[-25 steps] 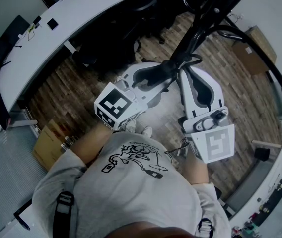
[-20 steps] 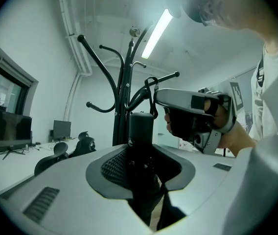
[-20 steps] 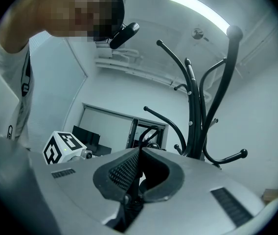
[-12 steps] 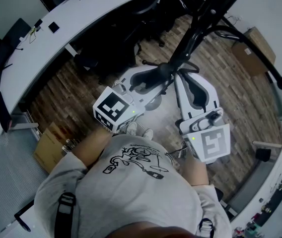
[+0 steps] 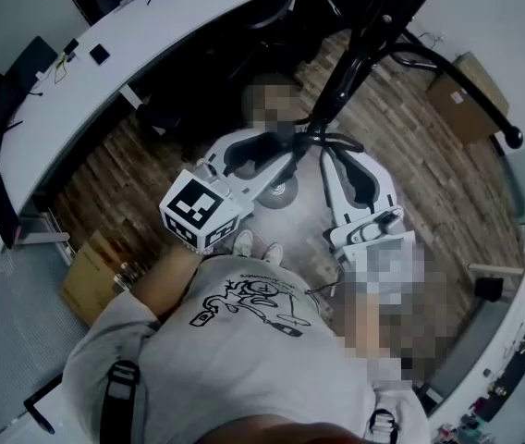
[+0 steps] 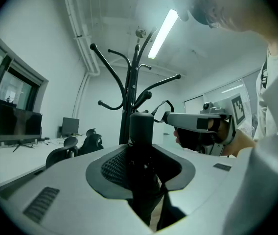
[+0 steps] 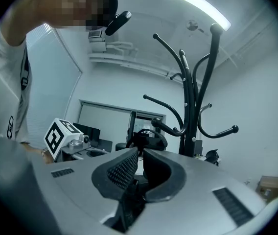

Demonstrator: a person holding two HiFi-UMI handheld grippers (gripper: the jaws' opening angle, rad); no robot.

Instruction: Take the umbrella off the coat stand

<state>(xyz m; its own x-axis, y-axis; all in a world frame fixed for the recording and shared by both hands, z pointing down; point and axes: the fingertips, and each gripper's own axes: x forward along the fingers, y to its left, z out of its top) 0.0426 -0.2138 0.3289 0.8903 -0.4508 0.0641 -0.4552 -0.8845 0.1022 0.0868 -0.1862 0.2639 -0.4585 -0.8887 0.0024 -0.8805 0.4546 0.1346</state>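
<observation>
Umbrella point(image 6: 141, 129) upright just beside the coat stand point(image 7: 195, 106), handle uppermost, long axis vertical.
The left claw point(image 6: 144, 155) grips its black body below the handle. The right claw point(image 7: 140, 153) is closed, apparently on the wrist strap point(image 6: 166, 103). Whether the strap is clear of the hooks cannot be told. If it is not, pulling away could snag it and rock the stand.

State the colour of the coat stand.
Black; the coat stand shows best in the right gripper view.
</observation>
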